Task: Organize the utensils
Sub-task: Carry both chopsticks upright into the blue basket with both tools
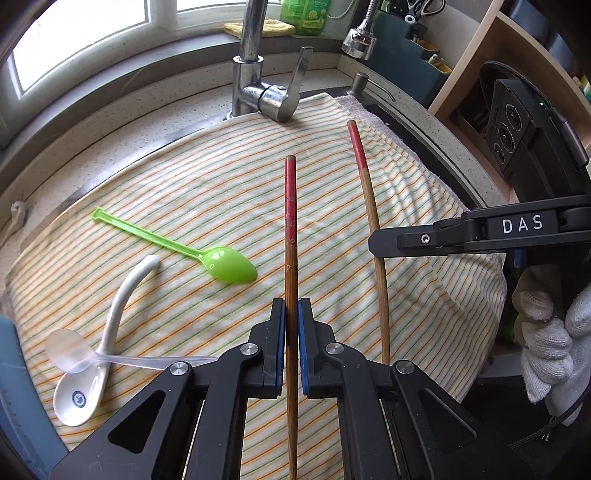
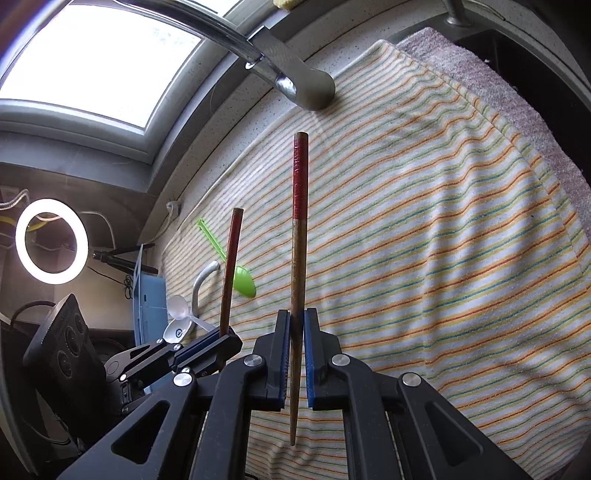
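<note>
My left gripper (image 1: 291,314) is shut on a wooden chopstick with a red end (image 1: 291,221), held above the striped towel (image 1: 184,192). My right gripper (image 2: 293,328) is shut on a second red-ended chopstick (image 2: 298,236). In the left wrist view that chopstick (image 1: 371,206) shows to the right, with the right gripper (image 1: 373,242) clamped on it. In the right wrist view the left gripper (image 2: 221,341) and its chopstick (image 2: 231,266) show at the left. A green plastic spoon (image 1: 225,264), a white ceramic spoon (image 1: 107,332) and a clear plastic spoon (image 1: 74,354) lie on the towel at the left.
A chrome faucet (image 1: 255,85) stands behind the towel-covered sink. A grey utensil holder (image 1: 410,55) and a wooden shelf (image 1: 480,70) stand at the back right. A green bottle (image 1: 304,14) and a yellow sponge (image 1: 258,27) sit on the window ledge. A ring light (image 2: 51,242) glows at left.
</note>
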Available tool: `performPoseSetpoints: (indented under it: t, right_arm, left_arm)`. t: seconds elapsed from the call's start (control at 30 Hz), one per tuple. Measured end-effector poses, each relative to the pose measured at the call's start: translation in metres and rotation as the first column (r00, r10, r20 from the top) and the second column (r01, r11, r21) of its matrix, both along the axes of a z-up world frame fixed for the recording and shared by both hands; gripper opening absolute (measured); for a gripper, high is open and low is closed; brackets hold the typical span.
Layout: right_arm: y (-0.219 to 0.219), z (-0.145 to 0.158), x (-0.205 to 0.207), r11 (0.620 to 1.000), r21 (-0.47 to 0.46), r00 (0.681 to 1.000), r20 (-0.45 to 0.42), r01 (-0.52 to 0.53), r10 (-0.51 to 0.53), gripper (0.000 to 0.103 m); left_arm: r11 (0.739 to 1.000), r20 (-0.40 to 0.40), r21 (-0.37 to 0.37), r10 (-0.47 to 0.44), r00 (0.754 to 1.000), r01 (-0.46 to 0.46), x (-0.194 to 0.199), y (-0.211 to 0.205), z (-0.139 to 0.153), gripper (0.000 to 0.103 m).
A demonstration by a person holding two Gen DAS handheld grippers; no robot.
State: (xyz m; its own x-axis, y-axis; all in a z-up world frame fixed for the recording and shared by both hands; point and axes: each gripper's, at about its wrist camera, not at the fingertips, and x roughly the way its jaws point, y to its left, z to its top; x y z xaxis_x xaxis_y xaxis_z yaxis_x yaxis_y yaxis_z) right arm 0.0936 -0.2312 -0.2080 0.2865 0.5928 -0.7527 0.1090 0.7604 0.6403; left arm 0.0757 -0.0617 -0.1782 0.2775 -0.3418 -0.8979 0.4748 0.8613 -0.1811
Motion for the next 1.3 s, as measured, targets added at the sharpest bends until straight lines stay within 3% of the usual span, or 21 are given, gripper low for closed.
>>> performPoseSetpoints:
  t: [0.4,0.73,0.97,1.3]
  right_arm:
    - [0.022,0.012,0.013,1.000,0.026,1.000,0.027,-0.007,0.006,0.007]
    - [0.066,0.038,0.028,0.996,0.044,0.993,0.091,-0.080,0.075,0.007]
    - [0.115,0.053,0.036,0.987,0.061,0.982,0.127,-0.151,0.143,0.007]
    - [0.201,0.076,0.036,0.955,0.075,0.946,0.177,-0.288,0.271,0.007]
  left_arm:
    - [0.999,0.030,-0.018,0.050,0.998,-0.050,-0.001,0.029,0.015,0.005]
    - [0.987,0.059,-0.022,0.162,0.985,-0.161,-0.008,0.085,0.028,0.005]
    - [0.961,0.082,-0.035,0.277,0.957,-0.275,-0.019,0.142,0.039,0.005]
    - [0.898,0.100,-0.057,0.441,0.892,-0.437,-0.040,0.232,0.048,0.005]
